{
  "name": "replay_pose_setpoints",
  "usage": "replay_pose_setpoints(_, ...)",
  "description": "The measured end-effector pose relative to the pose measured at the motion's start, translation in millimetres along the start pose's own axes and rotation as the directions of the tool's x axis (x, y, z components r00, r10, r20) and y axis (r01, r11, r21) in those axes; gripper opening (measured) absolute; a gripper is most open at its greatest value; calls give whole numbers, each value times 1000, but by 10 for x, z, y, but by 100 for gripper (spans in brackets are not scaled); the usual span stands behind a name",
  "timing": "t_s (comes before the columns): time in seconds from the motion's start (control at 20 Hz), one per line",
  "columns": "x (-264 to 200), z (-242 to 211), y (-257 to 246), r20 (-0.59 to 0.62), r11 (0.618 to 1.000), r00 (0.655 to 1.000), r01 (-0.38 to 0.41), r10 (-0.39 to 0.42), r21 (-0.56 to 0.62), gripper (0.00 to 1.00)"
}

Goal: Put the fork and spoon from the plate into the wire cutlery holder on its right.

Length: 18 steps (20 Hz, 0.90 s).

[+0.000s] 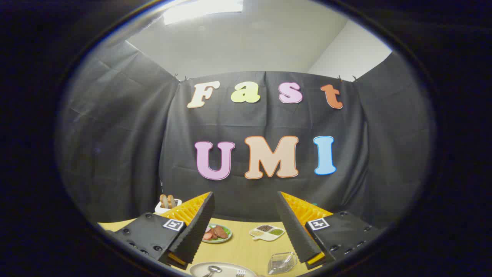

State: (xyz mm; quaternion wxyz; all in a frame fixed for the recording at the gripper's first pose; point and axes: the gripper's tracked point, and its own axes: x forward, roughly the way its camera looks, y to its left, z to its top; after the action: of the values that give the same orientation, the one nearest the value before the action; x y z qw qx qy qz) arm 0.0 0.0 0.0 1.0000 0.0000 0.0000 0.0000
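The gripper [245, 215] is held above a wooden table [242, 248], with its two fingers spread wide apart and nothing gripped between them. Between the fingers and low down, nearest the camera, a pale plate [223, 270] is seen, cut off at its near side. On the plate a spoon [212, 270] is laid toward the left finger's side, its bowl turned up, and the tines of a fork [240, 272] are seen just to the right of it; the two are near each other but apart. Just to the right of the plate, close beside the inner edge of the right finger, the wire holder [281, 262] is stood on the table, and nothing can be made out inside it. Farther ahead, between the fingers, a small dish of sliced meat and greens [216, 233] is set next to the left finger, and a divided tray [267, 232] of dark and green fillings lies toward the right finger. Beyond the left finger, at the table's far edge, a white bowl [168, 204] with brown pieces is seen.
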Motion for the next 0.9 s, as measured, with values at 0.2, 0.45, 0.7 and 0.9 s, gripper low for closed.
replay_pose_setpoints(0.2, 7, -45, -2, -17, 1000, 1000, 6, -6, 8, 100)
replay_pose_setpoints(0.45, 24, -83, 3, -37, 1000, 999, -1, 1, -3, 100)
replay_pose_setpoints(0.7, 7, -85, 1, -35, 1000, 999, -7, 7, -8, 100)
replay_pose_setpoints(0.9, 4, -92, -5, -36, 1000, 999, -7, 7, -7, 100)
